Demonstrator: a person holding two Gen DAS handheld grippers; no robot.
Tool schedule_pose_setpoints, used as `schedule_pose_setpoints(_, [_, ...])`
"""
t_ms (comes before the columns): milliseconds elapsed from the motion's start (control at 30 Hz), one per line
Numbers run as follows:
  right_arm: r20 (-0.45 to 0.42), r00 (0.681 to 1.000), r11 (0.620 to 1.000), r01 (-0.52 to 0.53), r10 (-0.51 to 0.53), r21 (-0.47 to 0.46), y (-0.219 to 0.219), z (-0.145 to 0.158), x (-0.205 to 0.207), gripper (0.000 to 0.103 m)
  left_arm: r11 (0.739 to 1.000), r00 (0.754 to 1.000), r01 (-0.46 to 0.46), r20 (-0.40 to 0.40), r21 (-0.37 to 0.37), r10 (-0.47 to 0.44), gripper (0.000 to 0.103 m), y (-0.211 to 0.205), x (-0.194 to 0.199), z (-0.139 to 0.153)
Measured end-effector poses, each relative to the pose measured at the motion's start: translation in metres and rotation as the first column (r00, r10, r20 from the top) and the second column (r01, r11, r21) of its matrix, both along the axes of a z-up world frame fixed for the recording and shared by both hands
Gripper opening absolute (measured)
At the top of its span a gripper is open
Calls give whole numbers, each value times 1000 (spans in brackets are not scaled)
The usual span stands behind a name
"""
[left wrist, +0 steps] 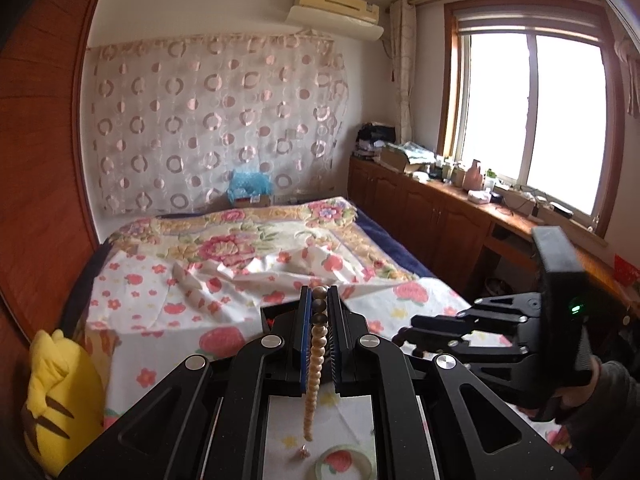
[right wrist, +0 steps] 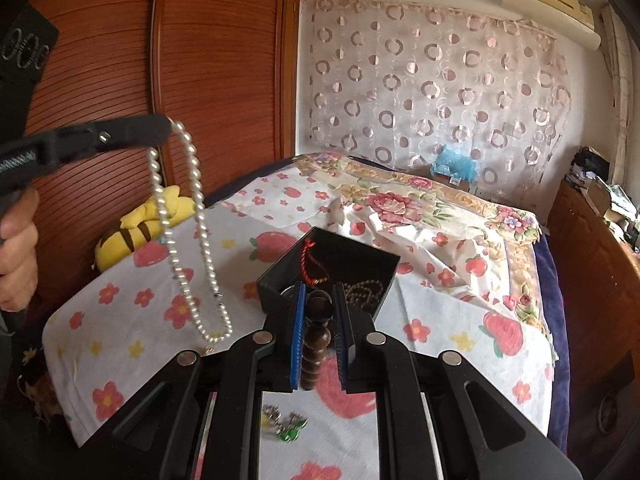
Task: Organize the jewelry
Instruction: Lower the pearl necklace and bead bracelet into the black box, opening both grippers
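Left gripper (left wrist: 319, 300): blue-padded jaws drawn in narrow and clamped on a white pearl bead necklace (right wrist: 188, 224). In the right wrist view the strand hangs from the fingertips as a long loop, its lowest beads near or touching the flower-printed white bedsheet (right wrist: 132, 332); which, cannot be told. In the left wrist view the beads run between the pads and trail down toward the camera.

Right gripper (right wrist: 319, 300): jaws likewise narrow, closed on a dark brown wooden bead string (right wrist: 316, 340), which hangs straight down between the pads.

Just beyond the right gripper's tips sits an open black square box (right wrist: 352, 256) on the sheet, holding a red cord bracelet (right wrist: 310, 260) and a dark beaded chain (right wrist: 366, 290).

Under the left gripper, on the sheet: a pale green translucent bangle (left wrist: 344, 460) and a small pinkish trinket (left wrist: 304, 453), apart from each other. Under the right gripper, a blurred green and silver piece (right wrist: 286, 426).

A yellow plush toy with brown stripes (right wrist: 140, 228) lies at the bed's left edge beside the reddish wooden wardrobe (right wrist: 208, 60).
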State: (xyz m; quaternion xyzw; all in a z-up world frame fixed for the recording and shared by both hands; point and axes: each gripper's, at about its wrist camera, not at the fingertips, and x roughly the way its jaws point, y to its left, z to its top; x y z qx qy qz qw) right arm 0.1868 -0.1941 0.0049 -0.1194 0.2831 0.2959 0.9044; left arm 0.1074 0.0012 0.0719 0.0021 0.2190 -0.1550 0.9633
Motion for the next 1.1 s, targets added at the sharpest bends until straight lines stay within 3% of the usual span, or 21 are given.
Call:
schedule_pose_setpoints(633, [3,999,994,36,-36,100,0,23,61,15,1000,997,-11,76,1,11,7,-9,39,40])
schedule_pose_setpoints(933, [-20,999,994,46,-45,96,4,17,72,15,1000,998,-20,53,6,19,7,-13,62,35])
schedule_pose_setpoints(1100, [-38,998,995,55,-52,83,9,6,81,15,999,999,-37,-11,27,37,7,-13,86,6])
